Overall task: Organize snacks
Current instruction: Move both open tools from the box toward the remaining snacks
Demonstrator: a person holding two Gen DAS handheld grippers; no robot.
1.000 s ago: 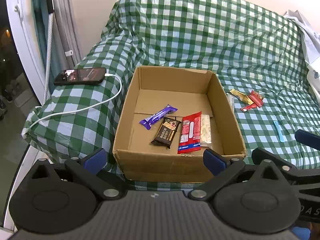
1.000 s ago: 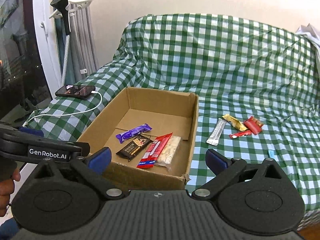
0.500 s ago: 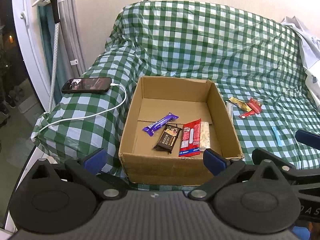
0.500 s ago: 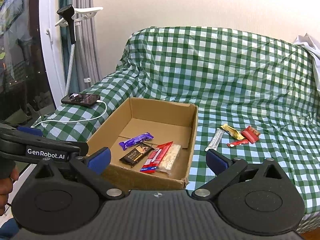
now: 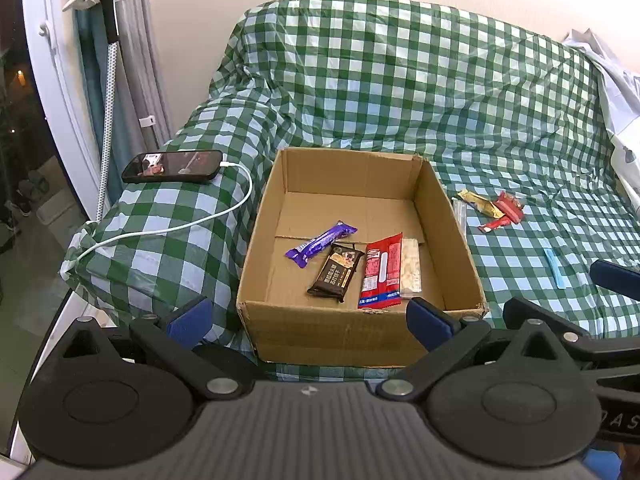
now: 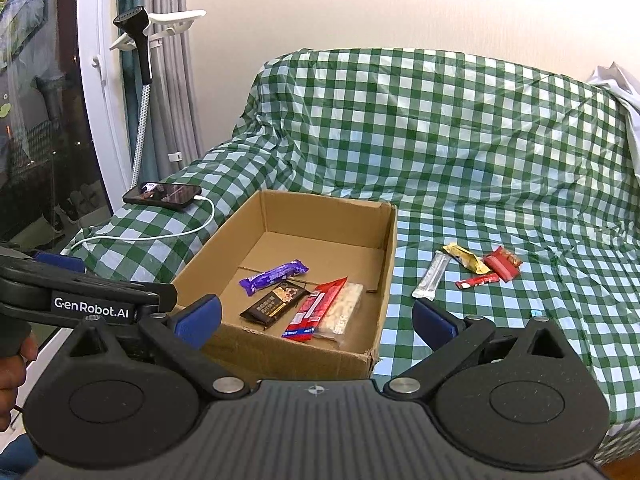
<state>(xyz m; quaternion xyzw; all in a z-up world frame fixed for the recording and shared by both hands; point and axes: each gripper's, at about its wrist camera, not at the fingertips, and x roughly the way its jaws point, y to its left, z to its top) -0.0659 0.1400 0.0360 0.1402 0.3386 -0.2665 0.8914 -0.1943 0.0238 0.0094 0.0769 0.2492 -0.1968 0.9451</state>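
Observation:
An open cardboard box (image 5: 452,216) (image 6: 384,272) sits on a green checked sofa. Inside lie a purple bar (image 5: 320,243) (image 6: 274,277), a dark brown bar (image 5: 337,272) (image 6: 276,304), a red packet (image 5: 381,270) (image 6: 316,308) and a pale bar (image 5: 412,266) (image 6: 344,312). Right of the box lie a silver bar (image 6: 431,280), a gold wrapper (image 5: 478,203) (image 6: 466,258), a red snack (image 5: 509,207) (image 6: 502,266), a thin red stick (image 6: 478,281) and a blue strip (image 5: 555,263). My left gripper (image 5: 308,316) and right gripper (image 6: 316,318) are both open and empty, held back from the box's near wall.
A black phone (image 5: 173,166) (image 6: 164,194) on a white charging cable (image 5: 180,227) rests on the sofa's left arm. A steamer pole (image 5: 107,92) and a glass door stand at the left. White cloth (image 5: 616,92) lies at the far right. A hand (image 6: 14,364) holds the left gripper.
Both grippers have pulled back and risen, so the box and sofa look smaller and farther. Nothing on the sofa or in the box has moved.

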